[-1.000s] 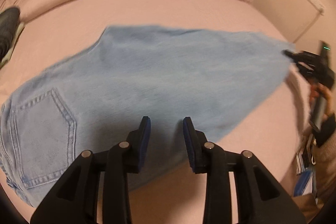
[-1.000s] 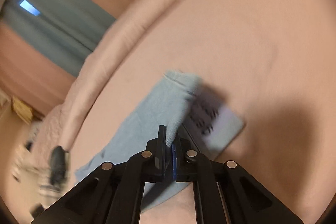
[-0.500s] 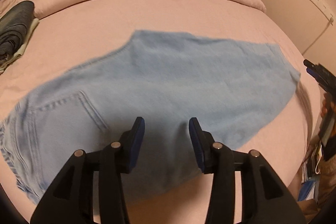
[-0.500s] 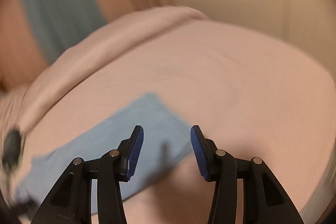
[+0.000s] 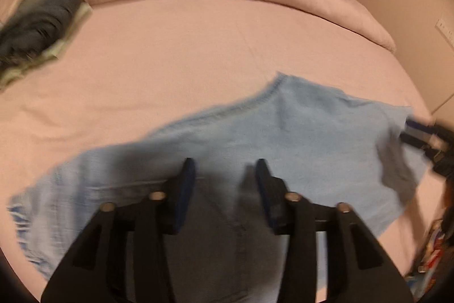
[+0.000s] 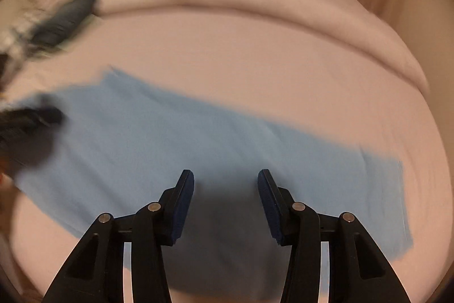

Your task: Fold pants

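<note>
Both grippers let go: left gripper [image 5: 225, 175] just widened, right gripper [image 6: 225, 183] gapes empty; one jeans [image 5: 312, 138] flat on pink bed [image 5: 198, 47], one dark pile [image 5: 39, 19].

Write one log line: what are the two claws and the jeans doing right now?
left claw: open, empty, just been opening | right claw: open, empty | light blue denim pants: lying flat, released | pink bed sheet: underneath

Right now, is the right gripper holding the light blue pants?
No, in the right wrist view the right gripper stands open above the light blue pants, with nothing pinched between its pads.
</note>
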Demonstrator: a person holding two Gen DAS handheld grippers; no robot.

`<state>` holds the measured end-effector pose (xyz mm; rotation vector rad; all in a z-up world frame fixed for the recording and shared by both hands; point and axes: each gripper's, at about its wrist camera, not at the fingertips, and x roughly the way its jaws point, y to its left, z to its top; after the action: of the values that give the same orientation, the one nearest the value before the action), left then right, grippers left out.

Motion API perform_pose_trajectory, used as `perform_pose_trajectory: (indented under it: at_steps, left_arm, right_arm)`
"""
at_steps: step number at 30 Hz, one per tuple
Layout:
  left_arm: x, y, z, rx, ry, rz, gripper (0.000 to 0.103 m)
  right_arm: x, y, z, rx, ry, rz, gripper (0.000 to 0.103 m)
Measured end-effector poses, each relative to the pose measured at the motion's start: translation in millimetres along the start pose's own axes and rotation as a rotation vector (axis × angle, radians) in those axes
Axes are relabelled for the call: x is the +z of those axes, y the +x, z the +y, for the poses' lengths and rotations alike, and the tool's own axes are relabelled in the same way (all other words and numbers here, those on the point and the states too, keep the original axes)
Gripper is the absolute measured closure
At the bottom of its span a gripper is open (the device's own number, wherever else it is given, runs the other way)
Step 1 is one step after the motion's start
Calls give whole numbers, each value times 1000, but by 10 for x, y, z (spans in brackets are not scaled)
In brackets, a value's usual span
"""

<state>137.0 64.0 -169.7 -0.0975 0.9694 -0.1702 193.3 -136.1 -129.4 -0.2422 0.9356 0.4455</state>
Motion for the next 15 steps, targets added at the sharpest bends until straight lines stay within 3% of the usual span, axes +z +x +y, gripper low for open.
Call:
perform_pose_trajectory:
  at_steps: [1, 4, 6, 9, 11, 13, 15]
  left_arm:
    - [-14, -50, 59, -2, -3, -16, 50]
    - [-39, -131, 196, -17, -29, -28, 50]
    - [-80, -227, 301, -3, -19, -52, 49]
    - [-170, -256, 335, 107, 14, -70, 44]
    - [-179, -232, 503, 66, -18, -65, 47]
    - [-181, -229, 559, 48, -28, -70, 48]
    - [-136, -179, 519, 85, -3, -72, 47]
  right_arm:
    - [-22, -33, 65, 65, -21, -15, 54]
    - [389, 178, 307, 239, -78, -30, 54]
    - [487, 338, 492, 256, -127, -15, 54]
    - [551, 538, 602, 312, -151, 53, 54]
    - [507, 633, 670, 339, -182, 105, 55]
    - [498, 759, 732, 401, -211, 186, 80]
    - [518, 778, 761, 408, -257, 225, 90]
